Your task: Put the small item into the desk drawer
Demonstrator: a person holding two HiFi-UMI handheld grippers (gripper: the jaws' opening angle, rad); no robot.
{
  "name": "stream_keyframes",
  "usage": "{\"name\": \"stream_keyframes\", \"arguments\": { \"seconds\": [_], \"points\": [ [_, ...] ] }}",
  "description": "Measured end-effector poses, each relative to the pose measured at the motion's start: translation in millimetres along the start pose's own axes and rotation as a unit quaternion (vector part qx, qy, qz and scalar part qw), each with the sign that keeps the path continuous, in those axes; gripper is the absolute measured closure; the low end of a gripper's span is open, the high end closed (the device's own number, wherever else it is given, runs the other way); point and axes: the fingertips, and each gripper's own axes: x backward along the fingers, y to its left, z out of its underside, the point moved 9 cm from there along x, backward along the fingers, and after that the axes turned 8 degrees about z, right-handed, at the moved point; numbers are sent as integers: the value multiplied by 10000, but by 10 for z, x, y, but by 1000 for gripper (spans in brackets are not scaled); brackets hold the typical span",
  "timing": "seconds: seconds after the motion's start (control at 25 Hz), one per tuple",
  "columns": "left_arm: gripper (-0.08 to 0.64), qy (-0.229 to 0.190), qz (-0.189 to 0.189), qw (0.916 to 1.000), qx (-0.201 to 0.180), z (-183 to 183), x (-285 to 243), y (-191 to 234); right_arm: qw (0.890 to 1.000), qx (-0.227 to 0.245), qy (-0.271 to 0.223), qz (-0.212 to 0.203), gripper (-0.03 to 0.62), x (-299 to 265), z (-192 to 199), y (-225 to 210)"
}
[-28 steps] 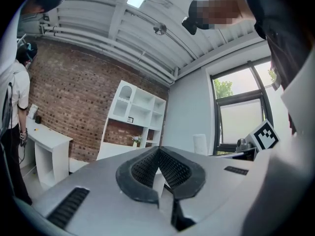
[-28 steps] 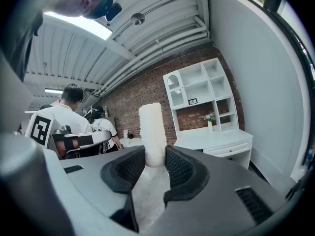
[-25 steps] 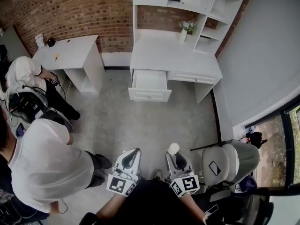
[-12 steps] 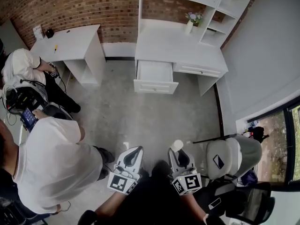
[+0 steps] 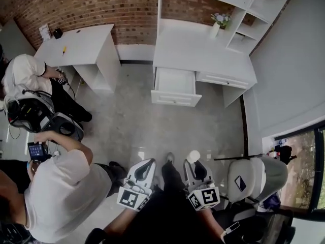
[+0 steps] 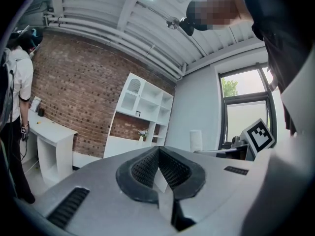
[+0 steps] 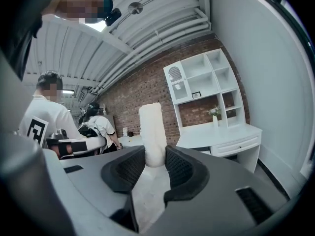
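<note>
The small item (image 5: 192, 156) is a white cylinder standing up between the pads of my right gripper (image 5: 194, 163), which is shut on it. In the right gripper view the cylinder (image 7: 152, 132) rises between the black pads, with my right gripper (image 7: 155, 160) pointing toward the white desk (image 7: 221, 131). My left gripper (image 5: 144, 165) is shut and holds nothing; its pads meet in the left gripper view (image 6: 158, 155). The desk's left drawer (image 5: 175, 87) stands pulled open, well ahead of both grippers across the concrete floor.
A person in a white shirt (image 5: 56, 187) stands close on my left, holding a phone. Another person (image 5: 25, 75) sits by a smaller white desk (image 5: 81, 47). A grey chair (image 5: 256, 177) is at my right. A flower vase (image 5: 217, 25) stands on the desk under the shelves.
The desk and open drawer have drifted right in the head view. The person in the white shirt has moved lower and raised a phone. Both grippers hold the same pose.
</note>
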Motion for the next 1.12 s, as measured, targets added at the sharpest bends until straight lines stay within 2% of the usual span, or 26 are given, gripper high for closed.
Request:
{"name": "stream_keyframes", "arguments": {
  "seconds": [0.36, 0.6, 0.84, 1.12],
  "points": [
    [537, -14, -446, 9988, -198, -278, -959, 469, 9988, 5, -129, -476, 449, -1071, -366, -612],
    [537, 27, -620, 9978, -227, -379, -1520, 577, 9974, 43, -115, -708, 449, -1584, -557, -1061],
    [537, 64, -733, 9971, -169, -383, -1878, 769, 9976, -99, 59, -684, 449, -1936, -600, -1326],
    [537, 191, -528, 9984, -50, -349, -2402, 1092, 9982, -101, 171, -560, 449, -2413, -643, -1581]
  ]
}}
